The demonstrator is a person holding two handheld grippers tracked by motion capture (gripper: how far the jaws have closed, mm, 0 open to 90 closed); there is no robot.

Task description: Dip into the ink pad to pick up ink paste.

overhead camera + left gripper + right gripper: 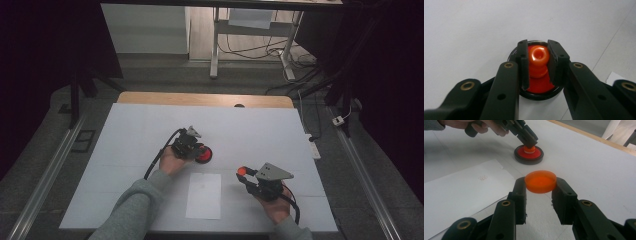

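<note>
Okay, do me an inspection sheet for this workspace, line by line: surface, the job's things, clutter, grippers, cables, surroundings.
Surface: white sheet over a wooden table.
Job's things: orange cap, held off the surface; red disc in a black rim lying flat, with an orange knob standing on its middle.
Clutter: one sheet of paper near the front edge, faint mark on it.
Grippers: left gripper shut on the knob; right gripper shut on the cap by its sides.
Cables: a black cable trails from the left gripper across the sheet; loose wires on the floor beyond the table.
Surroundings: dim room, white desk legs behind, power strip right of the table.
</note>
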